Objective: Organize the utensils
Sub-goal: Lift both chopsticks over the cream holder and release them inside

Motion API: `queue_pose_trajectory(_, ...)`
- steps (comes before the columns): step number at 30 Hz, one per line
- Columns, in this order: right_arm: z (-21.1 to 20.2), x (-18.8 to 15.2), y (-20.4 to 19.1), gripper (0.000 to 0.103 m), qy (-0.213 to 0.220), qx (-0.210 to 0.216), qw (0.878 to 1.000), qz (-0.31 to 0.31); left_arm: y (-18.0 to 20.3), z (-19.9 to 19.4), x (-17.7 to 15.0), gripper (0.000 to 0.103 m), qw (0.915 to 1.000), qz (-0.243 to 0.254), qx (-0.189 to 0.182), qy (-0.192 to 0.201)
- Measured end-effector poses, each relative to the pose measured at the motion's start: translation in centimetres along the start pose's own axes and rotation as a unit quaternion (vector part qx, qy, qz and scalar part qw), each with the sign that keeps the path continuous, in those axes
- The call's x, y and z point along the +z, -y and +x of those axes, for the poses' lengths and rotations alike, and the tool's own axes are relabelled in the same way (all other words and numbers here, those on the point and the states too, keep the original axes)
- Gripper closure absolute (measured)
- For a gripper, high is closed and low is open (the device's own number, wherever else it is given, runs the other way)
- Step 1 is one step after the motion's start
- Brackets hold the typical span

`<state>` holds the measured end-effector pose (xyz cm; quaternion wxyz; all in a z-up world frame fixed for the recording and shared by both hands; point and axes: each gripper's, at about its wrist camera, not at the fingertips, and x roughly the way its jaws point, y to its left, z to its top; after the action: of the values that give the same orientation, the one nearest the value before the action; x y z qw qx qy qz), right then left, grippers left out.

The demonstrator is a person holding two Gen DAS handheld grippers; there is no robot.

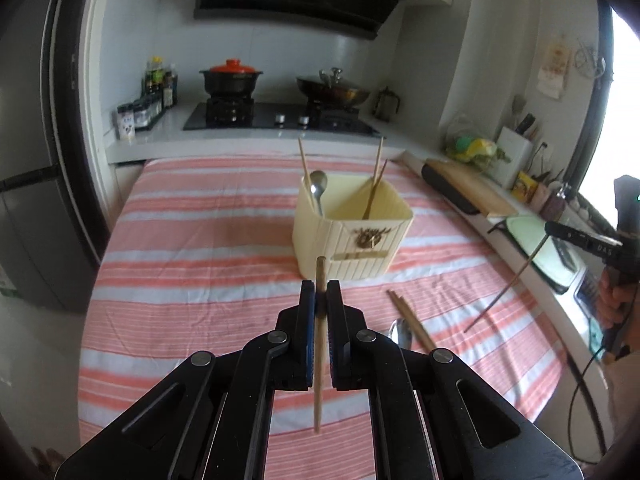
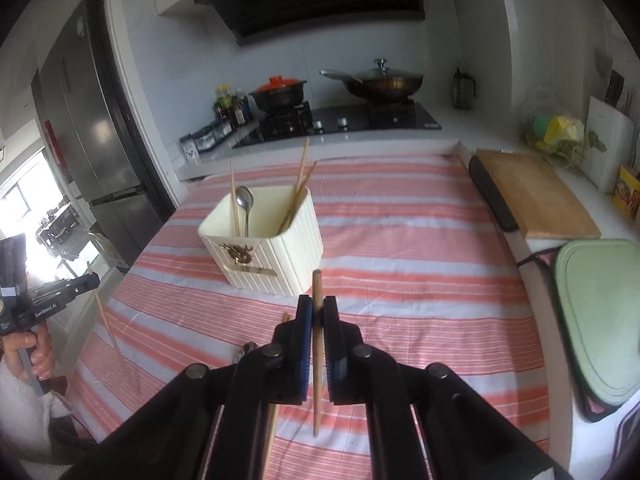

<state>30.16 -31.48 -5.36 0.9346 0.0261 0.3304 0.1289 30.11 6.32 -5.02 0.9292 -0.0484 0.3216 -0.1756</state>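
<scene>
A cream ribbed utensil holder (image 1: pixel 352 226) (image 2: pixel 264 246) stands on the striped cloth and holds a spoon (image 1: pixel 319 184) (image 2: pixel 245 200) and three chopsticks (image 1: pixel 376 176) (image 2: pixel 300 184). My left gripper (image 1: pixel 320 300) is shut on a wooden chopstick (image 1: pixel 319 344), upright, just in front of the holder. My right gripper (image 2: pixel 317 312) is shut on another chopstick (image 2: pixel 317 344), near the holder's front right corner. It also shows in the left wrist view (image 1: pixel 552 230) with its chopstick (image 1: pixel 506 288). Two chopsticks (image 1: pixel 410 320) and a spoon (image 1: pixel 400 334) lie on the cloth.
The pink striped cloth (image 1: pixel 200 260) (image 2: pixel 420 260) covers the table. A wooden board (image 2: pixel 532 196) and a green board (image 2: pixel 600 320) lie on the right counter. A stove with a red-lidded pot (image 1: pixel 232 76) and a wok (image 2: pixel 380 80) stands behind. A fridge (image 2: pixel 88 132) is at left.
</scene>
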Motion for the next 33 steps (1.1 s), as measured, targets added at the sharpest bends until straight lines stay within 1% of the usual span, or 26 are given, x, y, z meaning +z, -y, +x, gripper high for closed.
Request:
queue_pose_trajectory(1,-0.7,0.2,-0.6,0.097,0.012,-0.004,1.000,-0.008,-0.4,-1.0,0.3,0.099,0.9999,-0.007,-0.006,0.008)
queue_pose_trajectory(3,-1.5,0.7,-1.4,0.097,0.031,-0.012,0.999,-0.024,-0.5,-1.8,0.9,0.099,0.9996,-0.014,-0.013,0.021)
queue_pose_trajectory(7,-2.4,1.4,-2.3,0.097,0.061,-0.020,0.997,-0.035,-0.3,-3.2,1.8,0.099,0.9992,-0.004,-0.003,0.040)
queue_pose_trajectory(10,-2.7,2.2,-2.4,0.097,0.074,-0.020,0.997,-0.032,-0.4,-4.1,2.7,0.099,0.9987,0.004,0.006,0.051)
queue_pose_trajectory(13,-2.2,3.3,-2.1,0.097,0.076,-0.026,0.996,-0.037,-0.5,-4.4,3.6,0.099,0.9982,0.013,0.016,0.057)
queue_pose_trajectory(15,-1.6,4.4,-2.1,0.097,0.075,-0.028,0.996,-0.040,-0.3,-4.1,5.1,0.099,0.9974,0.023,0.026,0.063)
queue_pose_trajectory(17,-1.2,5.7,-2.2,0.097,0.083,-0.029,0.995,-0.042,-0.2,-4.5,6.9,0.099,0.9964,0.025,0.025,0.078)
queue_pose_trajectory(20,-1.0,8.1,-2.9,0.097,0.115,-0.031,0.991,-0.052,0.3,-5.2,10.3,0.099,0.9923,0.025,0.019,0.120)
queue_pose_trajectory(22,-1.0,9.9,-3.5,0.097,0.142,-0.026,0.988,-0.053,1.1,-5.2,12.7,0.099,0.9874,0.030,0.019,0.154)
queue_pose_trajectory(24,-0.6,11.6,-4.1,0.097,0.165,-0.022,0.984,-0.056,1.8,-4.3,14.7,0.099,0.9845,0.032,0.016,0.172)
queue_pose_trajectory(25,-0.3,12.4,-4.5,0.097,0.174,-0.019,0.983,-0.058,2.1,-3.4,15.7,0.099,0.9840,0.033,0.015,0.175)
queue_pose_trajectory(27,1.0,13.8,-5.3,0.097,0.179,-0.007,0.982,-0.062,2.8,-1.0,17.1,0.099,0.9840,0.038,0.026,0.172)
queue_pose_trajectory(29,2.9,14.7,-6.0,0.097,0.173,0.004,0.983,-0.065,3.1,2.1,17.9,0.099,0.9872,0.036,0.031,0.152)
queue_pose_trajectory(30,4.2,14.9,-6.3,0.097,0.164,0.014,0.984,-0.070,3.1,3.6,18.1,0.099,0.9892,0.031,0.030,0.140)
queue_pose_trajectory(32,7.1,15.0,-6.9,0.097,0.144,0.023,0.986,-0.076,2.9,7.1,18.3,0.099,0.9940,0.022,0.023,0.104)
queue_pose_trajectory(33,8.7,15.0,-7.1,0.097,0.123,0.030,0.989,-0.076,2.8,9.2,18.1,0.099,0.9964,0.019,0.021,0.080)
